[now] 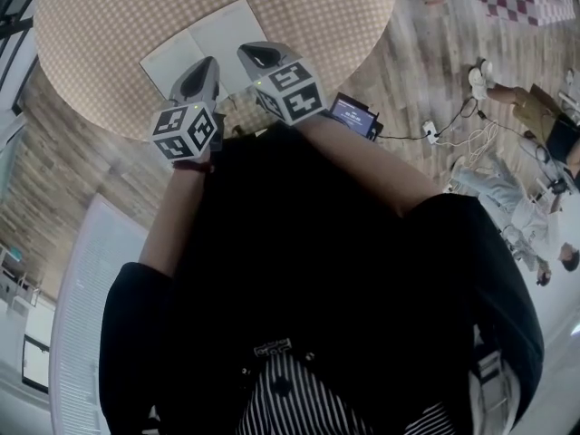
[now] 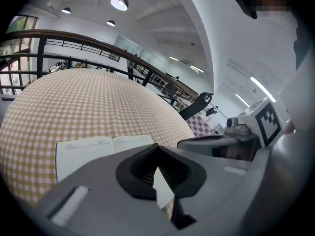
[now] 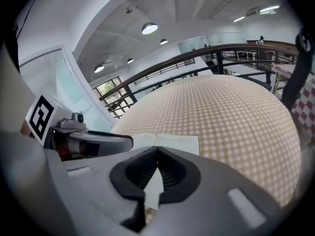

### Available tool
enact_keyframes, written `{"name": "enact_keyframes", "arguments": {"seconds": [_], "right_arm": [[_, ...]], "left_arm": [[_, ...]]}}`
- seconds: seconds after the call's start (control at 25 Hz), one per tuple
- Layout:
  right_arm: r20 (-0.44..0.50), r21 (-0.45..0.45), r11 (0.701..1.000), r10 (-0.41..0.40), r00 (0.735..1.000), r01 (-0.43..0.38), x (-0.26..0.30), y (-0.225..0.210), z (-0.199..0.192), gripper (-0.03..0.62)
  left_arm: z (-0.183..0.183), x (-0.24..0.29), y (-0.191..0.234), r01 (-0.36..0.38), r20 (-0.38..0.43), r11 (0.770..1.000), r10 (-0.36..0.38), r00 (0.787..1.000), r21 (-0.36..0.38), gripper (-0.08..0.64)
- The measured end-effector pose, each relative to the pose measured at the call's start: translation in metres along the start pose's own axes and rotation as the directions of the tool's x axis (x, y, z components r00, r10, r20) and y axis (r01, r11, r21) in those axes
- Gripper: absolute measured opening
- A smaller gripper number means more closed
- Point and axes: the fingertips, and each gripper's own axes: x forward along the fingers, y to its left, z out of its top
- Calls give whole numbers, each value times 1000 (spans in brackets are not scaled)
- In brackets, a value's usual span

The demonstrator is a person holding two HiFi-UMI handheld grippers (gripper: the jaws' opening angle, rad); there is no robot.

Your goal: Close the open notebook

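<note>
Lying open on the table (image 1: 100, 25), just ahead of both claws: notebook (image 1: 195, 43). Side by side over its near edge: left claw (image 1: 208, 64), right claw (image 1: 252, 54). Right of right claw, down on floor (image 1: 426, 62): small screen (image 1: 352, 116).

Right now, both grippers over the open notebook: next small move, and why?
Probably lower the right gripper to the right page edge of the notebook to catch and fold it over. It lies flat and open on the checked table; the left gripper and right one are shut, empty, apparently not touching it.

Black short-sleeved top (image 1: 308, 270) — striped bottoms (image 1: 299, 408)
</note>
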Motion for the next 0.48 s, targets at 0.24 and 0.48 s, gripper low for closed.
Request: {"name": "enact_keyframes", "arguments": {"seconds": [0.24,0.48], "right_arm": [[-54,-8,1000,-25,998,24,6,-15,-20,2],[-109,2,999,-51,993,52,15,-30,-42,3]], "left_arm": [[-18,5,8,-3,-46,1000,2,999,-14,3],[-23,14,10,2,-67,1000,-2,998,-1,3]]}}
